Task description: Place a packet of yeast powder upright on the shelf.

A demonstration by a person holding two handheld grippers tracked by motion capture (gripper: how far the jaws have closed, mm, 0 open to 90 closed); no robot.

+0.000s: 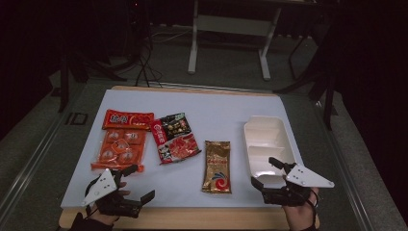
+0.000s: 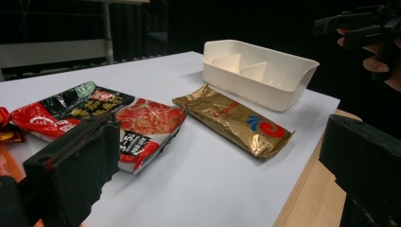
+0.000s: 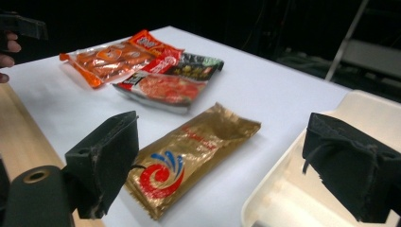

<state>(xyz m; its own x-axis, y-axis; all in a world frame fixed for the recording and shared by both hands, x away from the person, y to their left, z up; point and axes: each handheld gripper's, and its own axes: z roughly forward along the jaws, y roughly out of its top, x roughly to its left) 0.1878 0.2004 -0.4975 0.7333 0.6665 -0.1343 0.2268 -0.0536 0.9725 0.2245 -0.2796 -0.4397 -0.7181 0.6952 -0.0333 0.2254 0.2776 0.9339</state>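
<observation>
The gold packet (image 1: 217, 166) lies flat on our table (image 1: 231, 108), between the red-and-black packet (image 1: 174, 137) and the white tray (image 1: 267, 143). Our right hand-held gripper (image 1: 268, 173) hovers spread at the tray's near end; our left hand-held gripper (image 1: 135, 184) hovers spread near the orange packet (image 1: 120, 142).

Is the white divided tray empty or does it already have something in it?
Empty. The white tray shows bare compartments in the high view and left gripper view; all three snack packets lie on the table outside it.
</observation>
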